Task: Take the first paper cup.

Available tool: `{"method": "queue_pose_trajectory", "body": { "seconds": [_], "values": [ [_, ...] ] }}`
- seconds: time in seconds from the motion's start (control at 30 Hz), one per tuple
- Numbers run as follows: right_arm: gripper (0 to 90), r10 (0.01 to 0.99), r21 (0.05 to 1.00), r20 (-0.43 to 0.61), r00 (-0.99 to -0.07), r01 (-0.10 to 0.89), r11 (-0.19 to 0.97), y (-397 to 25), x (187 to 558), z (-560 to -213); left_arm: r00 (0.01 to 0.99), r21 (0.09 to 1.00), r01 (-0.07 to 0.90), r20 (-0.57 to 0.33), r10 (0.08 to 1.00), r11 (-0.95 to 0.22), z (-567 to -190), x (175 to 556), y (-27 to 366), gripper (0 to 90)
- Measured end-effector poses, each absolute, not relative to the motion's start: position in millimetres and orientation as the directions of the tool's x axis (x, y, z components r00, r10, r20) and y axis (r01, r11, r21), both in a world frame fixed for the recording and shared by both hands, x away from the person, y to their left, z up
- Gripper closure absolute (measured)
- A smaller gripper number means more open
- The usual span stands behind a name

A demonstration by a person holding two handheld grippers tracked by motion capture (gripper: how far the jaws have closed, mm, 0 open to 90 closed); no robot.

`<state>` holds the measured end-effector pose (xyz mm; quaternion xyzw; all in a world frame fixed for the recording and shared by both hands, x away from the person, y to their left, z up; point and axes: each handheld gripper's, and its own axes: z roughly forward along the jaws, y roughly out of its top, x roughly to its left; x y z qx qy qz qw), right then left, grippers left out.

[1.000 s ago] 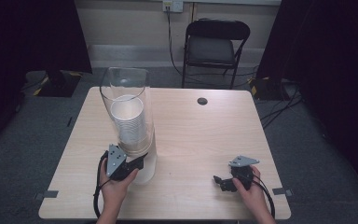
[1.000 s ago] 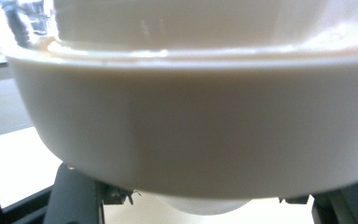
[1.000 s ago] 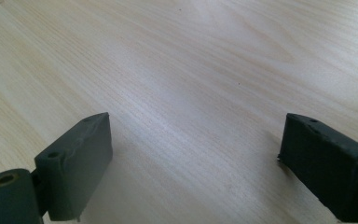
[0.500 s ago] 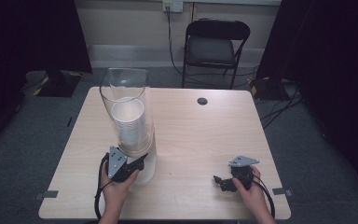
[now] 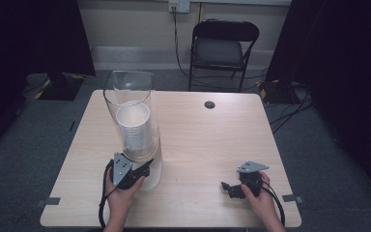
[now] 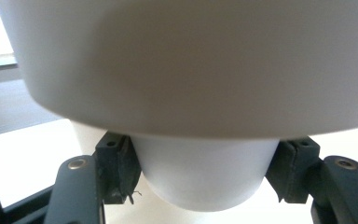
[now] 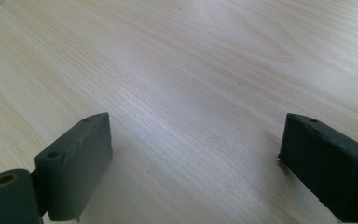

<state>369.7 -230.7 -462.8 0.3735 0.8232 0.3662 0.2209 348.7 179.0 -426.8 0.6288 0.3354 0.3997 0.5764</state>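
Note:
A tall clear tube [image 5: 128,89] stands on the left half of the table [image 5: 207,140] with a stack of white cups [image 5: 133,129] inside. At its foot my left gripper [image 5: 146,170] reaches in from the front. In the left gripper view, both pads [image 6: 119,168] press the sides of the lowest white cup [image 6: 205,186], which hangs below a wider white rim [image 6: 191,70]. My right gripper [image 5: 228,188] rests low at the front right. It is open, with bare wood [image 7: 191,70] between its jaws.
A black folding chair [image 5: 224,46] stands behind the table's far edge. A small dark cable hole [image 5: 209,104] sits near the far middle of the tabletop. Grey carpet surrounds the table, and cables run along the floor at the right.
The left gripper has edged slightly toward the table's front edge at the foot of the tube. The right gripper has stayed put.

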Motion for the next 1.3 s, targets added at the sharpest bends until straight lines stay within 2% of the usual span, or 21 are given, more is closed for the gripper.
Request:
{"method": "queue_pose_trajectory", "body": {
  "seconds": [0.33, 0.57, 0.67, 0.73, 0.77, 0.83, 0.87, 0.9, 1.1, 1.13, 1.2, 1.3],
  "values": [
    [8.2, 0.777, 0.768, -0.089, -0.624, 0.453, 0.452, -231, 370, -463, 0.455, 0.991, 0.008, 0.116, 0.883, -0.134, -419, 350, 179, 35.2],
    [8.2, 0.776, 0.768, -0.09, -0.624, 0.453, 0.453, -231, 370, -463, 0.444, 0.99, -0.019, 0.136, 0.886, -0.143, -422, 350, 177, 33.8],
    [8.2, 0.776, 0.768, -0.09, -0.625, 0.453, 0.453, -231, 370, -463, 0.444, 0.988, -0.029, 0.15, 0.883, -0.153, -423, 350, 169, 20.4],
    [8.2, 0.776, 0.768, -0.09, -0.625, 0.453, 0.454, -231, 370, -463, 0.437, 0.988, -0.033, 0.15, 0.887, -0.151, -423, 350, 168, 17.9],
    [8.2, 0.776, 0.768, -0.089, -0.624, 0.453, 0.453, -231, 370, -463, 0.439, 0.99, -0.036, 0.136, 0.888, -0.134, -423, 351, 168, 19.0],
    [8.2, 0.775, 0.768, -0.089, -0.626, 0.453, 0.454, -231, 370, -463, 0.418, 0.989, -0.039, 0.144, 0.897, -0.14, -424, 352, 169, 28.2],
    [8.2, 0.776, 0.768, -0.089, -0.624, 0.454, 0.453, -231, 370, -463, 0.41, 0.989, -0.047, 0.146, 0.9, -0.14, -424, 352, 171, 28.2],
    [8.2, 0.775, 0.768, -0.088, -0.626, 0.453, 0.453, -231, 370, -463, 0.413, 0.989, -0.044, 0.148, 0.899, -0.143, -425, 353, 173, 33.0],
    [8.2, 0.775, 0.768, -0.087, -0.625, 0.454, 0.453, -231, 370, -463, 0.42, 0.987, -0.011, 0.151, 0.895, -0.161, -422, 352, 174, 34.7],
    [8.2, 0.776, 0.768, -0.089, -0.625, 0.453, 0.453, -231, 370, -463, 0.427, 0.992, -0.014, 0.116, 0.897, -0.122, -424, 353, 173, 35.2],
    [8.2, 0.776, 0.768, -0.088, -0.625, 0.454, 0.453, -231, 370, -463, 0.421, 0.989, -0.011, 0.141, 0.896, -0.15, -424, 352, 174, 35.4],
    [8.2, 0.775, 0.767, -0.087, -0.626, 0.454, 0.453, -231, 370, -463, 0.412, 0.993, -0.041, 0.118, 0.904, -0.11, -430, 353, 172, 36.0]
  ]
}}
